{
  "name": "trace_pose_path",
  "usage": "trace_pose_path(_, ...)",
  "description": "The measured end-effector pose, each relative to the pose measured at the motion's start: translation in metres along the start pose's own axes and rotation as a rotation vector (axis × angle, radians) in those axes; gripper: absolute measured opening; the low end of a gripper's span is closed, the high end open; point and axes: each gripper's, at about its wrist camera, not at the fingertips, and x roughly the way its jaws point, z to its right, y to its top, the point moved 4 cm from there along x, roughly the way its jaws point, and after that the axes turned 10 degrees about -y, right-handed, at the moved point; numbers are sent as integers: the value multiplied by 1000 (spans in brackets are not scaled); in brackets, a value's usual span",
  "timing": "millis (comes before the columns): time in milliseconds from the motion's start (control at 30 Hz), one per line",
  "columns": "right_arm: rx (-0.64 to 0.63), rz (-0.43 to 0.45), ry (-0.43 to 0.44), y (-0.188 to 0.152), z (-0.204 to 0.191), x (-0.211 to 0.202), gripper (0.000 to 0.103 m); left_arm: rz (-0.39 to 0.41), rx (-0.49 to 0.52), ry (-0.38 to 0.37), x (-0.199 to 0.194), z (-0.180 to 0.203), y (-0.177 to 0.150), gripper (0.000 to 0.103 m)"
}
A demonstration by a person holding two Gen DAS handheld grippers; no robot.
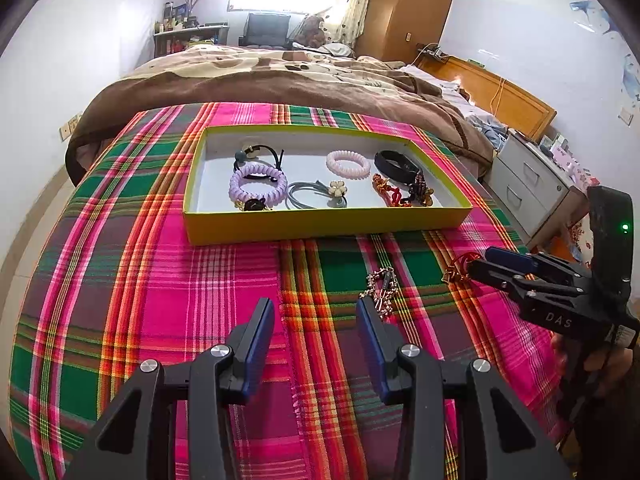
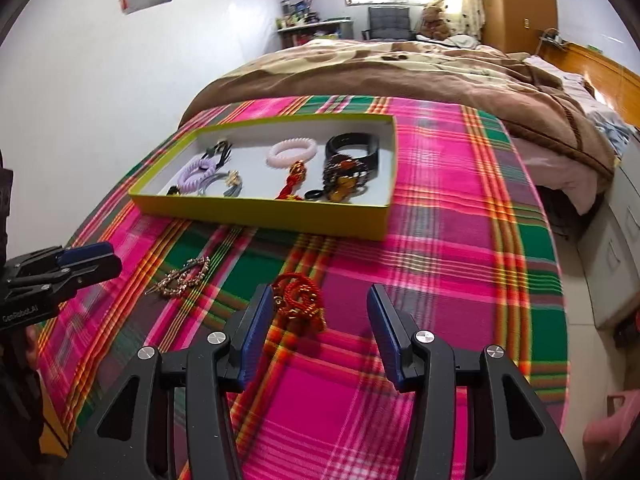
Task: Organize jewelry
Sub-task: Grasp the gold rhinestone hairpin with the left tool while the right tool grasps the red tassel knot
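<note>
Right gripper (image 1: 480, 264) marked "DAS"; left gripper (image 2: 100, 258) marked "GenRobot.AI"

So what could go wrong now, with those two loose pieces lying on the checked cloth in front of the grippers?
The red knotted cord ornament lies beside one finger of the open right gripper, not centred, so closing might only nudge it. The beaded chain is thin and flat on the cloth; the open left gripper could pinch fabric with it. The yellow tray is already crowded, so new pieces may tangle.
</note>
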Motion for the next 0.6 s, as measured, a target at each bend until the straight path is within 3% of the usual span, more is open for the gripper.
trace_pose_path(267, -61, -35, 65, -12, -18, 1, 50, -9, 3, -4, 3, 1, -1, 42)
trace_pose_path(400, -87, -35, 151, -17, -29, -9, 50, -11, 0, -6, 4, 0, -1, 42)
trace_pose_path(467, -92, -21, 137, -17, -29, -11, 50, -15, -1, -7, 6, 1, -2, 42)
trace_pose_path(600, -72, -5, 18, -11, -23, -7, 50, -21, 4, -15, 9, 3, -2, 42)
